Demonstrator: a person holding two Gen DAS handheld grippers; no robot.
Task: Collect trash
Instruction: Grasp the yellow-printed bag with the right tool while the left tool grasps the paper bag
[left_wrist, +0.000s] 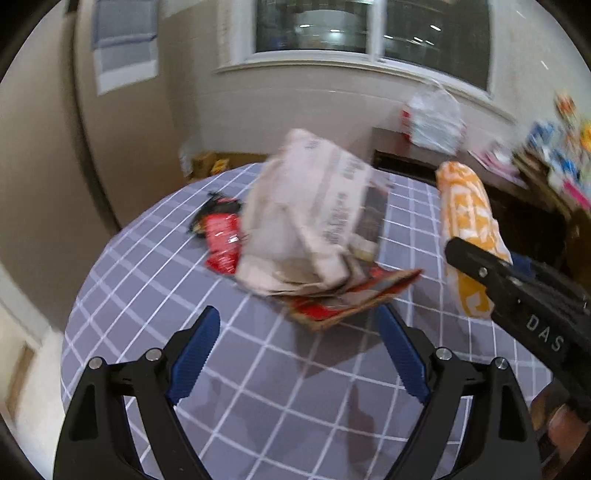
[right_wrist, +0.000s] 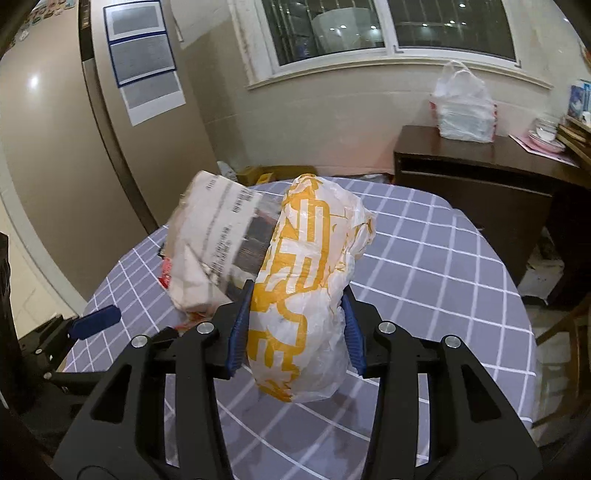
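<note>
A crumpled beige paper bag (left_wrist: 310, 218) with printed labels lies on the checked table (left_wrist: 155, 295), on a red-and-brown flat wrapper (left_wrist: 347, 302). A red snack packet (left_wrist: 221, 240) lies to its left. My left gripper (left_wrist: 299, 347) is open and empty just in front of this pile. My right gripper (right_wrist: 295, 328) is shut on a white plastic bag with yellow print (right_wrist: 306, 288), held above the table to the right of the paper bag (right_wrist: 210, 240). That plastic bag also shows in the left wrist view (left_wrist: 465, 221).
A dark wooden sideboard (right_wrist: 480, 173) stands behind the table at the right, with a white plastic bag (right_wrist: 461, 110) on it. A window and wall are at the back. A cardboard box (left_wrist: 207, 166) sits on the floor behind the table.
</note>
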